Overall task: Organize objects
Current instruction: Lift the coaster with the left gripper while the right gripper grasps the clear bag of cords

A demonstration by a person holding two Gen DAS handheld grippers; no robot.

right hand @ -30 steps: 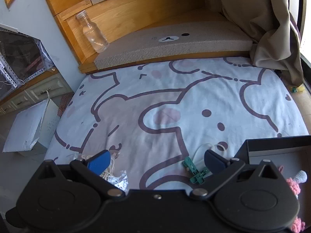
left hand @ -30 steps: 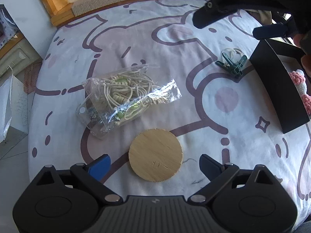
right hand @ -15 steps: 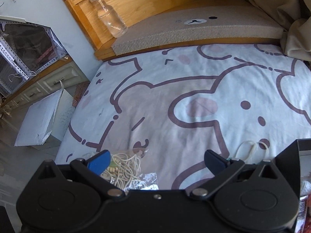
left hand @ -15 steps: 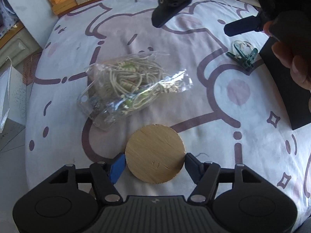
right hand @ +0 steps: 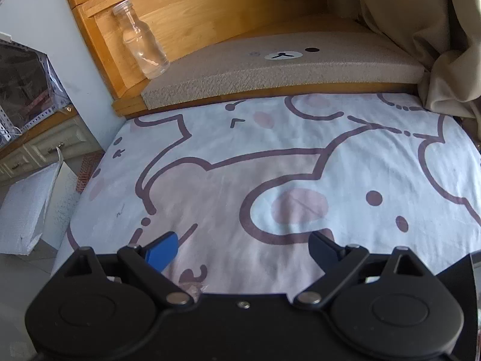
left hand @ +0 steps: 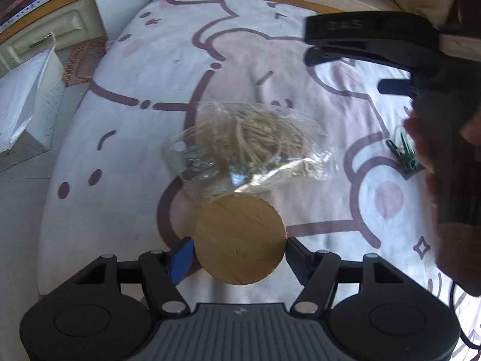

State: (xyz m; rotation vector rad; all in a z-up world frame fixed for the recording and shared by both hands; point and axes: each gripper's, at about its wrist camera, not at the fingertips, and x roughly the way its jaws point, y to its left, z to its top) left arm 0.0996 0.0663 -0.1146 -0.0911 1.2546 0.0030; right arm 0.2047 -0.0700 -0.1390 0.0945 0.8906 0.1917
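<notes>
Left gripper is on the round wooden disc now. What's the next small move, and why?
Probably lift the wooden disc straight up. The left gripper has both pads against its edges, and its far rim lies on the plastic bag of cord, so sliding could drag the bag.

Your right gripper (right hand: 243, 248) fills the bottom of the frame, its jaws closing on nothing above a bear-print bedsheet (right hand: 270, 174). A clear glass bottle (right hand: 141, 45) stands on the wooden ledge (right hand: 228, 9), upper left.

Green clips (left hand: 403, 154) partly behind a blurred hand (left hand: 421, 147), perhaps with a cord; bagged cord (left hand: 249, 144) motion-blurred.
</notes>
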